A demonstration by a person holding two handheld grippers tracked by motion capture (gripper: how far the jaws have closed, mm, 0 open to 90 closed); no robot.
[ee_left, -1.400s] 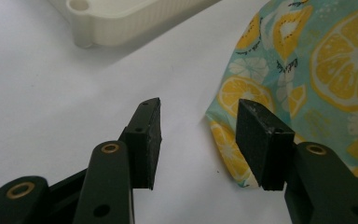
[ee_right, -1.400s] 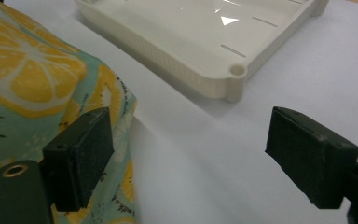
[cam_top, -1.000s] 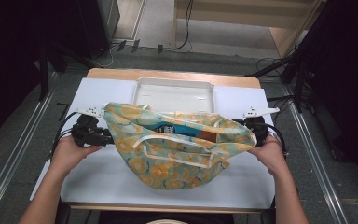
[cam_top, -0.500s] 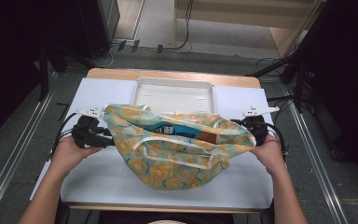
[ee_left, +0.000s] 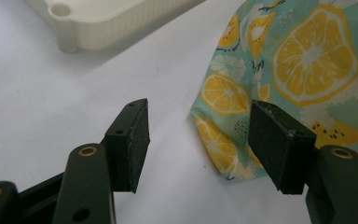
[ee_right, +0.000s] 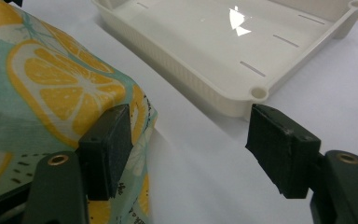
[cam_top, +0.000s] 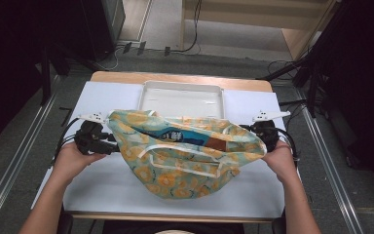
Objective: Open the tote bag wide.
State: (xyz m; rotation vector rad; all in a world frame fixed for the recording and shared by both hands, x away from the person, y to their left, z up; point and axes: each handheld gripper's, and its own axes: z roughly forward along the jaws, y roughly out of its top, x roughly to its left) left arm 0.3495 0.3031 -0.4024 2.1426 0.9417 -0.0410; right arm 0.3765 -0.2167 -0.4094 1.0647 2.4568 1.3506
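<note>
**Lemon-print bag on the table, both grippers let go**

So the bag (cam_top: 185, 153) is soft, floppy cloth, teal with big yellow-orange citrus slices, small black dashes and some white leafy bits printed on it. It lies slumped on the white table (cam_top: 102, 180), about mid-table and a little toward the person's side, wider than tall, sagging into a rounded belly at the near edge. A pale strap (cam_top: 175, 156) loops across its front. The mouth gapes along the top, and inside you can see a blue packet (cam_top: 173, 135) with white lettering and something brown (cam_top: 217, 143) beside it; can't tell what either is.

The left gripper (cam_top: 114, 145) sits right at the bag's left end. In the left gripper view its jaws stand wide apart, having just been opening, and the cloth corner (ee_left: 223, 135) lies between them, nearer the right-hand pad, with no pad pressing on it. The pads are black, blocky and matte.

The right gripper (cam_top: 255, 132) is at the bag's right end. Its jaws are also apart, though they've just been closing a bit. In the right gripper view the bag's edge (ee_right: 140, 116) lies against the left-hand jaw, while the other jaw is clear over bare table, so nothing is clamped.

Behind the bag, just beyond it, sits a cream tray (cam_top: 182, 87), shallow, rectangular, hard glossy plastic with a finely ribbed outer wall, rounded corners with little round sockets and a few slits in its floor. Nothing lies in it.
</note>
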